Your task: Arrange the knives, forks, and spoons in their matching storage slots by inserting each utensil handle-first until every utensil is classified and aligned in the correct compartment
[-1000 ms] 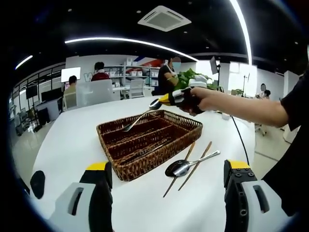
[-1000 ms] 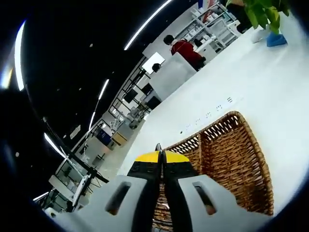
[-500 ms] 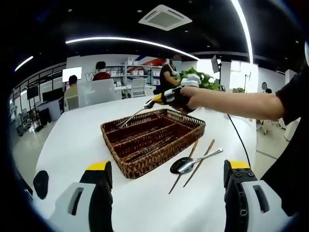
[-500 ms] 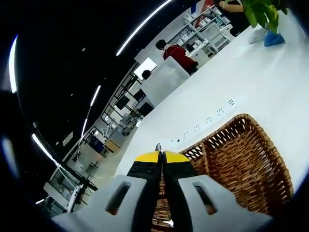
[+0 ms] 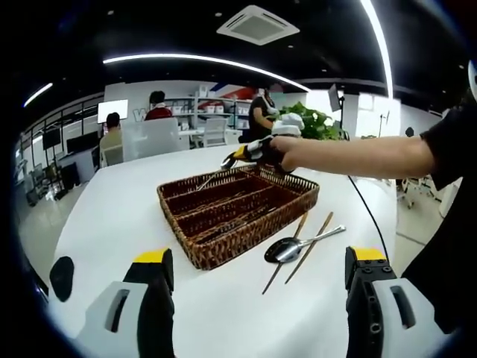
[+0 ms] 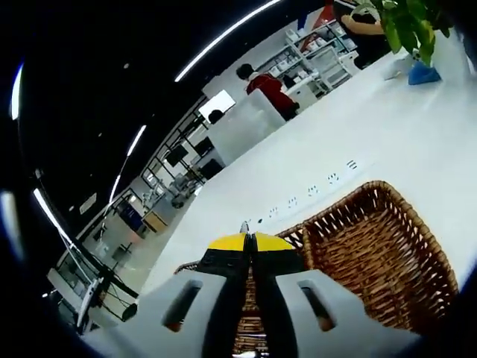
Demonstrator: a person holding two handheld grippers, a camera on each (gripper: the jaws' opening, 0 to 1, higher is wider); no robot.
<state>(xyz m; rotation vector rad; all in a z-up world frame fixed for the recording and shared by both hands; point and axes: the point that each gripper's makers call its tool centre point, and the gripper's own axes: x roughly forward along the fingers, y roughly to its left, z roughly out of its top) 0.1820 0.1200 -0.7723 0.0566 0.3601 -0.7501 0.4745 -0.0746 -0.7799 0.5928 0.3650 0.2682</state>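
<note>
White tabletop (image 5: pixel 112 216) stretches back toward an open office with shelves, strip lights and a few seated people. On it sits a wicker cutlery basket (image 5: pixel 237 212), divided lengthwise into several slots, with some utensils already lying in the slots (too small to sort by kind). Just beside the basket's near right corner lie a spoon (image 5: pixel 298 245) and a pair of wooden chopsticks (image 5: pixel 297 245), the spoon resting across them.

The left gripper (image 5: pixel 261 298) hangs low over the near table edge, its jaws spread wide with nothing between them.

The right gripper (image 5: pixel 250 153), held in the person's hand (image 5: pixel 287 153), is above the basket's far edge; its jaws are pressed together on a utensil (image 5: pixel 212 175) whose thin metal handle slopes down into a far slot. In the right gripper view the yellow-tipped jaws meet, a sliver of metal pokes up between them, and the basket's woven wall (image 6: pixel 373 246) lies beyond.
</note>
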